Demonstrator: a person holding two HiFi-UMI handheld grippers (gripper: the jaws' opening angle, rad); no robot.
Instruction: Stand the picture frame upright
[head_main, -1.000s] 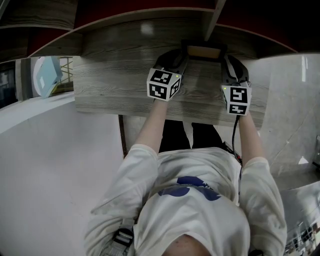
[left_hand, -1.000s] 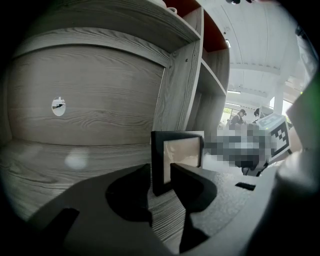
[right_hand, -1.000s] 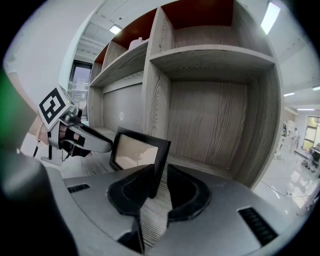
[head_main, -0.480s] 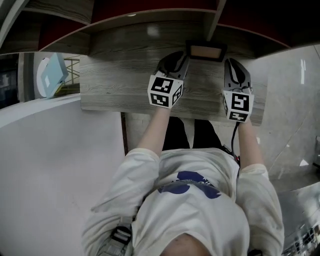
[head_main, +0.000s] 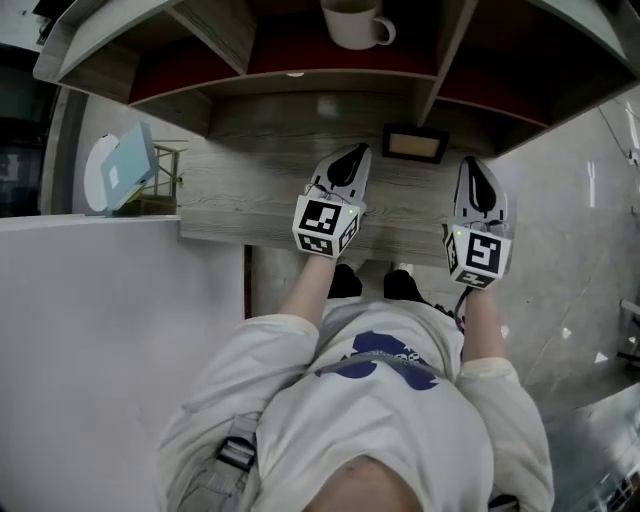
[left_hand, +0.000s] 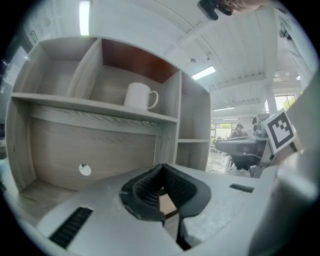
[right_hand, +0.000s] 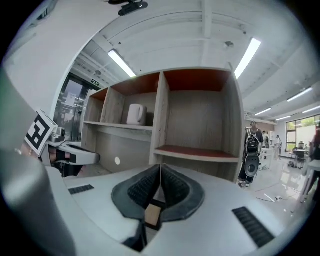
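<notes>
The picture frame (head_main: 413, 143), dark-edged with a tan face, stands on the wooden desk (head_main: 240, 190) under the shelf divider, facing me. Neither gripper touches it. My left gripper (head_main: 354, 151) sits to its lower left, a short gap away, jaws shut with nothing between them. My right gripper (head_main: 472, 164) is just to the frame's right and nearer me, also shut and empty. In the left gripper view the closed tips (left_hand: 161, 167) point at the shelf unit. The right gripper view shows its tips (right_hand: 160, 167) pressed together the same way.
A white mug (head_main: 355, 20) stands on the shelf above the desk, also visible as mug (left_hand: 140, 96) and mug (right_hand: 136, 114). Shelf dividers rise behind the frame. A pale blue panel (head_main: 125, 165) stands left of the desk. People move in the far background.
Both grippers have drawn back toward me from the frame's sides and their jaws have closed. The frame stays standing alone. My view has tipped up, showing the mug shelf.
</notes>
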